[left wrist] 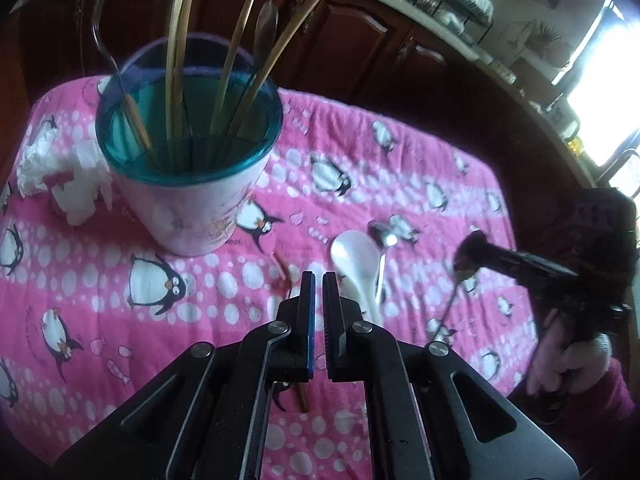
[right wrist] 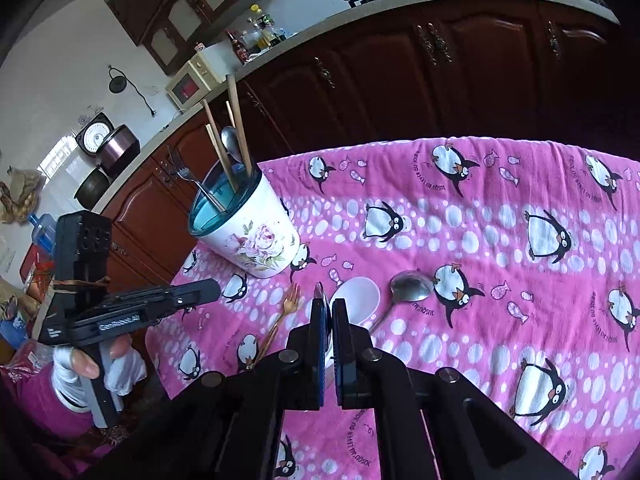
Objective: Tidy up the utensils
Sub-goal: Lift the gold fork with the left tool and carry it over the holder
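Observation:
A flowered cup with a teal inside [left wrist: 192, 216] [right wrist: 256, 236] stands on the pink penguin cloth and holds chopsticks, a fork and a spoon. On the cloth lie a white spoon [left wrist: 354, 256] [right wrist: 360, 294], a metal spoon [left wrist: 382, 236] [right wrist: 412, 286] and a small wooden fork [left wrist: 280, 266] [right wrist: 280, 316]. My left gripper [left wrist: 318, 278] [right wrist: 214, 289] hovers above the wooden fork, jaws shut with nothing between them. My right gripper [right wrist: 329, 302] [left wrist: 466, 248] is shut on a thin metal utensil [left wrist: 448, 312]. Its tip pokes up past the pads and its handle hangs down over the cloth.
A crumpled white tissue [left wrist: 60, 172] lies left of the cup. Dark wooden cabinets [right wrist: 400, 80] run behind the table under a cluttered counter. Gloved hands [right wrist: 116, 376] [left wrist: 580, 354] hold the grippers at the table's sides.

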`<control>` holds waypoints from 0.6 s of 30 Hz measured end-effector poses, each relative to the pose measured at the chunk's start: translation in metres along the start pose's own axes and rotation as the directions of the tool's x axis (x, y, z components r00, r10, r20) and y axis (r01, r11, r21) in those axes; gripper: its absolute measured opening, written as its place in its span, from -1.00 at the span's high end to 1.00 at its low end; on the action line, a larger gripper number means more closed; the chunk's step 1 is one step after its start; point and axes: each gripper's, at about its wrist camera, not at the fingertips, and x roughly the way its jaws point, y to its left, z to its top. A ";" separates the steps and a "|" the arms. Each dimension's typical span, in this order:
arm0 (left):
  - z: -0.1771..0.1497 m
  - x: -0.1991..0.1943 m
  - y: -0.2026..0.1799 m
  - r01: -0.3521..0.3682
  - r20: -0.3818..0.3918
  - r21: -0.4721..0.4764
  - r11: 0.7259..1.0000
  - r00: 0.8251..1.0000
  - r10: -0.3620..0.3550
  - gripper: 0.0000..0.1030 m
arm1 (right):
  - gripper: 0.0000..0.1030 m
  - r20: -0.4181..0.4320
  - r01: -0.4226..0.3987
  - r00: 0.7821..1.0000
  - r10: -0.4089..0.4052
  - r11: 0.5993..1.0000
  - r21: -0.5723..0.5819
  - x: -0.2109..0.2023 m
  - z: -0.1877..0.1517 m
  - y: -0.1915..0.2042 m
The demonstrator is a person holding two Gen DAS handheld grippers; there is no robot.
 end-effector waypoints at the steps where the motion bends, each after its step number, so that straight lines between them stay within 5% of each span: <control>1: -0.002 0.007 0.001 -0.013 -0.020 -0.008 1.000 1.000 0.013 0.78 | 0.95 0.000 0.001 1.000 -0.001 1.000 0.003 0.000 -0.001 0.000; 4: -0.004 0.035 0.006 -0.068 -0.072 -0.045 0.997 0.995 0.064 0.37 | 0.95 0.004 -0.008 1.000 0.008 1.000 0.022 -0.002 -0.003 -0.003; 10: 0.002 0.076 0.009 -0.125 -0.112 -0.093 0.988 0.987 0.115 0.37 | 0.95 0.007 -0.015 1.000 0.014 0.999 0.029 -0.010 -0.007 -0.005; 12: 0.007 0.086 0.005 -0.138 -0.119 -0.075 0.988 0.985 0.129 0.49 | 0.95 0.010 -0.016 1.000 0.015 0.999 0.034 -0.011 -0.008 -0.006; 13: 0.008 0.090 0.004 -0.146 -0.122 -0.068 0.987 0.983 0.137 0.84 | 0.95 0.012 -0.016 1.000 0.016 0.999 0.035 -0.012 -0.008 -0.006; 14: 0.009 0.095 0.003 -0.162 -0.130 -0.060 0.985 0.980 0.153 0.92 | 0.95 0.014 -0.016 1.000 0.016 0.999 0.036 -0.013 -0.008 -0.006; 18: 0.007 0.080 0.001 -0.098 -0.095 -0.059 0.993 0.991 0.093 0.97 | 0.95 0.033 -0.018 0.999 0.017 0.999 0.033 -0.018 -0.006 -0.002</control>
